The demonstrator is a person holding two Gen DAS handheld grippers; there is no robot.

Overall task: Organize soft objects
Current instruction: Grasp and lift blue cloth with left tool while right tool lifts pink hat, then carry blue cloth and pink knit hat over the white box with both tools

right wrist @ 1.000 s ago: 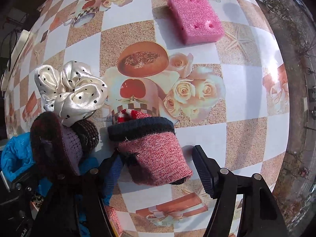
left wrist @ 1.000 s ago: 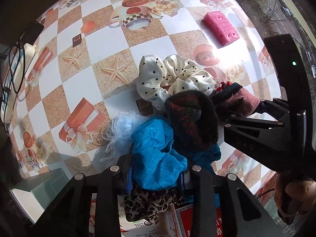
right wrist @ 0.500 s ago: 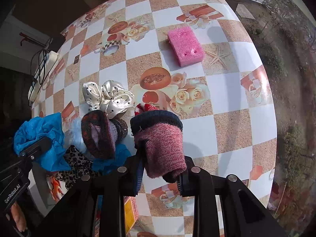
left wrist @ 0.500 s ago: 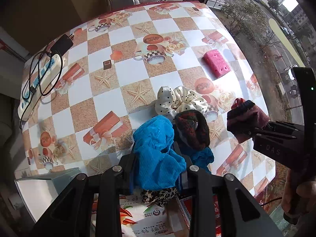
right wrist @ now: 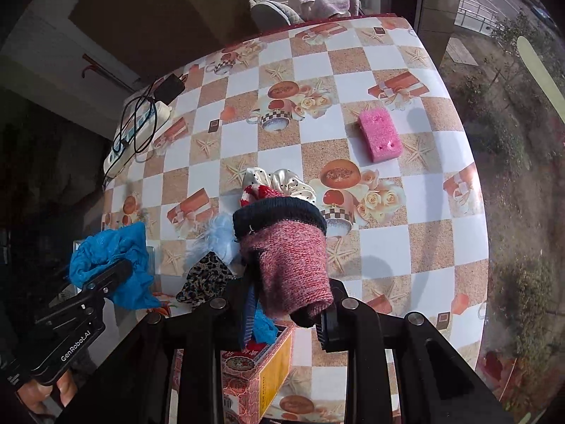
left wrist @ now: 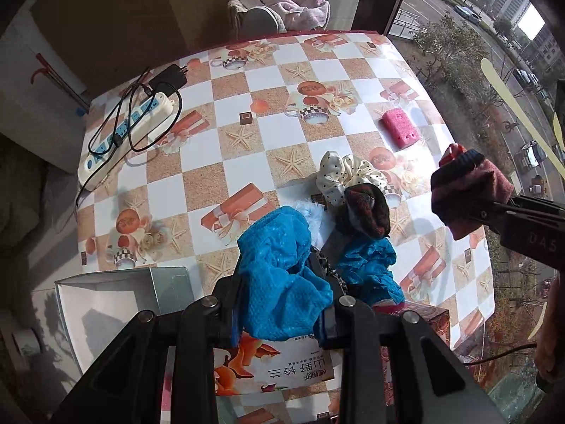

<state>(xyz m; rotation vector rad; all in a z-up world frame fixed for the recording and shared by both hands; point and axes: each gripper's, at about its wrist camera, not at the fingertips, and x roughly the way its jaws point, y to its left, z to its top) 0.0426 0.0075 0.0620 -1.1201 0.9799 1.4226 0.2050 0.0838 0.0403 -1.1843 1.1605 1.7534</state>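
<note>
My left gripper (left wrist: 282, 307) is shut on a blue mesh cloth (left wrist: 279, 275) and holds it well above the table; it also shows in the right wrist view (right wrist: 113, 268). My right gripper (right wrist: 286, 311) is shut on a red knit sock with a dark cuff (right wrist: 289, 254), also lifted, and seen at the right in the left wrist view (left wrist: 466, 194). On the table remain a cream polka-dot scrunchie (left wrist: 349, 176), a dark knit sock (left wrist: 367, 208), a second blue cloth (left wrist: 370, 268), a pale blue fluffy piece (right wrist: 215, 236), a leopard-print piece (right wrist: 204, 275) and a pink sponge (right wrist: 379, 136).
An open grey box (left wrist: 116, 293) sits at the table's near left. A printed carton (right wrist: 261, 364) lies below my grippers. A white power strip with black cables (left wrist: 130, 123) is at the far left. The table edge (right wrist: 483, 212) runs along the right, by a window.
Both grippers have risen far from the table, each carrying its piece. The right gripper closed on the red sock and lifted it off the pile.
</note>
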